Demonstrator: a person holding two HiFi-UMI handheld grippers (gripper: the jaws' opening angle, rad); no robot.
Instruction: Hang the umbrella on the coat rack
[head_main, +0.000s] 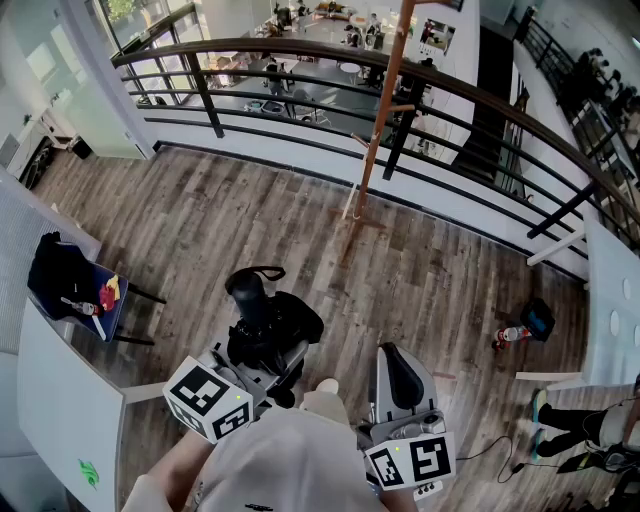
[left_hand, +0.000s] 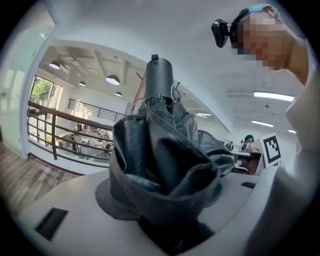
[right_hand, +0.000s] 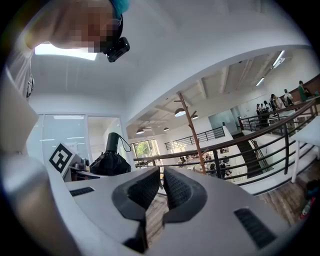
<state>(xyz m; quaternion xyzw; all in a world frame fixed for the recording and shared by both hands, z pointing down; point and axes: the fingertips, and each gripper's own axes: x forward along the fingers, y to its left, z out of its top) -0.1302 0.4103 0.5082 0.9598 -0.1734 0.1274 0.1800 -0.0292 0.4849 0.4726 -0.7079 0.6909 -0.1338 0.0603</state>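
Note:
A folded black umbrella (head_main: 268, 325) is clamped by its bunched canopy in my left gripper (head_main: 272, 362), which is shut on it. Its black handle (head_main: 247, 290) and wrist strap point away from me toward the coat rack. In the left gripper view the umbrella (left_hand: 165, 165) fills the space between the jaws, handle (left_hand: 159, 80) up. The wooden coat rack (head_main: 380, 120) stands ahead by the railing, with bare pegs. My right gripper (head_main: 402, 372) hovers to the right, its ribbed pads together and nothing between them. The right gripper view shows the right gripper (right_hand: 160, 186), the umbrella (right_hand: 111, 161) and the coat rack (right_hand: 189, 125).
A dark metal railing (head_main: 300, 55) runs behind the rack, over a lower floor. A chair with dark clothes (head_main: 70, 285) stands at the left by a white table (head_main: 50, 400). Another white table (head_main: 610, 300), small items on the floor (head_main: 525, 325) and a person's legs (head_main: 590, 430) are at the right.

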